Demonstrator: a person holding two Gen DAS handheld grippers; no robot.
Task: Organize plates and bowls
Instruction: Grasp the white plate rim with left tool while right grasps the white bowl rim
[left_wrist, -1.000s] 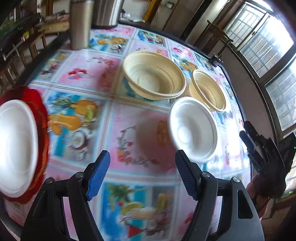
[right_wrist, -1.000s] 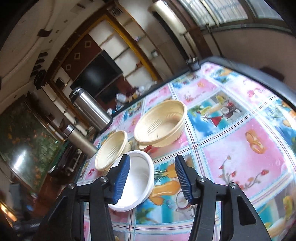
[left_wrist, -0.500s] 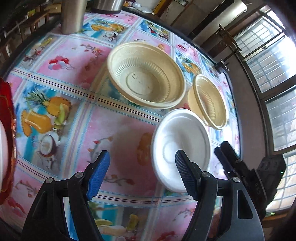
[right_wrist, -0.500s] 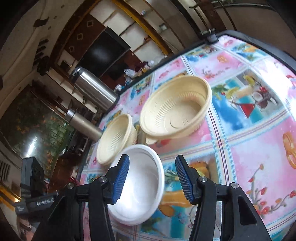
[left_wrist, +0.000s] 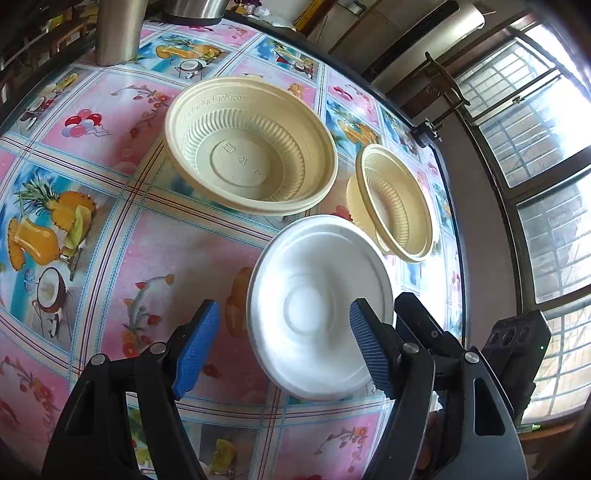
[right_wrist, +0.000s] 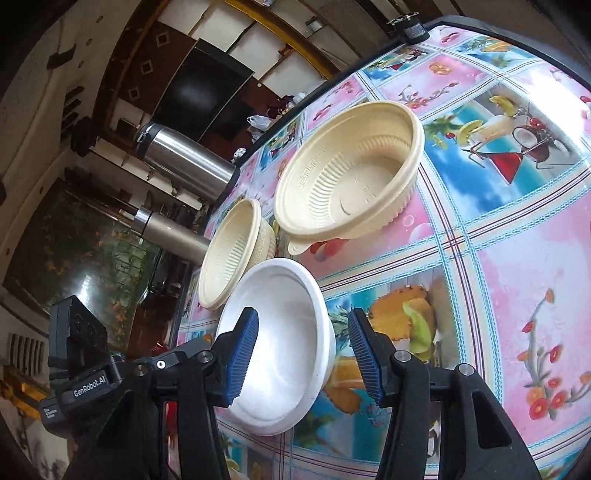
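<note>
3 bowls sit unstacked on the tabletop (left_wrist: 177, 258); right gripper (right_wrist: 301, 349) jaws closing around the white bowl (right_wrist: 284, 343), seemingly untouched; left gripper (left_wrist: 282, 339) spread, empty.

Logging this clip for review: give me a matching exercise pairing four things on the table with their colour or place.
Things:
1. large ribbed bowl
2. small ribbed bowl
3. foam bowl
4. steel flask

Descriptions:
A. white, nearest both tools
B. shiny metal, at the table's far edge
C. cream, the widest one
D. cream, standing just beside the foam bowl

Pairs: 1-C, 2-D, 3-A, 4-B
</note>
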